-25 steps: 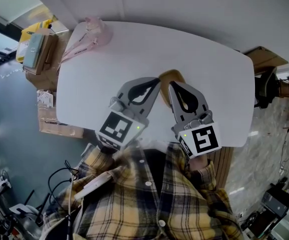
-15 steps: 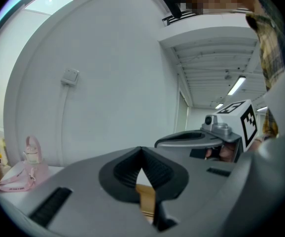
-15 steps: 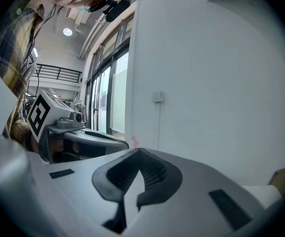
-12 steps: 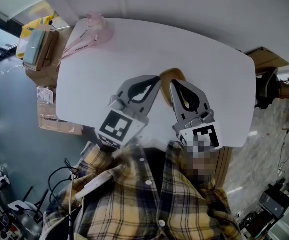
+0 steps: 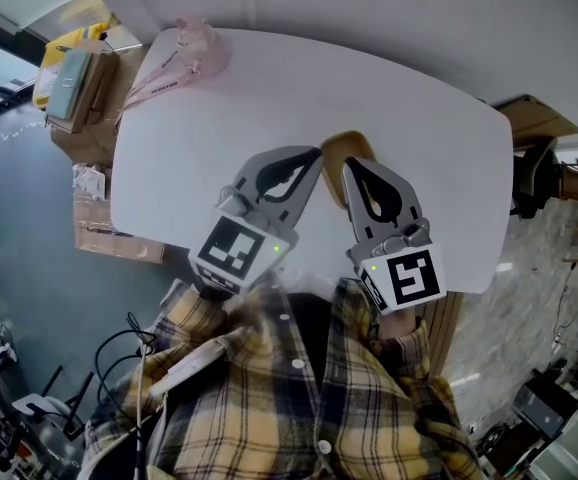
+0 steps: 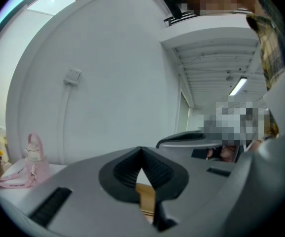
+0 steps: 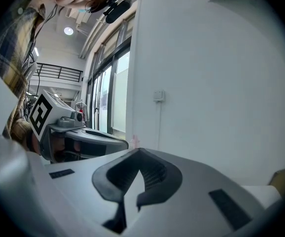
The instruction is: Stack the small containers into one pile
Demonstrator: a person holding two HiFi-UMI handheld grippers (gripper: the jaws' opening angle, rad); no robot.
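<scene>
A tan container [image 5: 342,149] stands on the white table [image 5: 419,108], mostly hidden behind the two grippers' tips. My left gripper [image 5: 315,155] points at its left side and is shut with nothing in it. My right gripper [image 5: 350,166] is close on the container's right, also shut and holding nothing. In the left gripper view the shut jaws [image 6: 141,150] meet at a point, and a strip of the tan container [image 6: 145,197] shows through the gap below them. The right gripper view shows its shut jaws [image 7: 140,153] and the left gripper [image 7: 78,132] beside them.
A pink bag [image 5: 177,60] lies at the table's far left corner, also visible as the pink bag [image 6: 28,163] in the left gripper view. Cardboard boxes [image 5: 74,103] sit on the floor to the left, and another box [image 5: 532,118] beyond the right end. A white wall stands behind the table.
Both grippers stay shut in nearly the same place by the container. Only the head view has shifted a little.
</scene>
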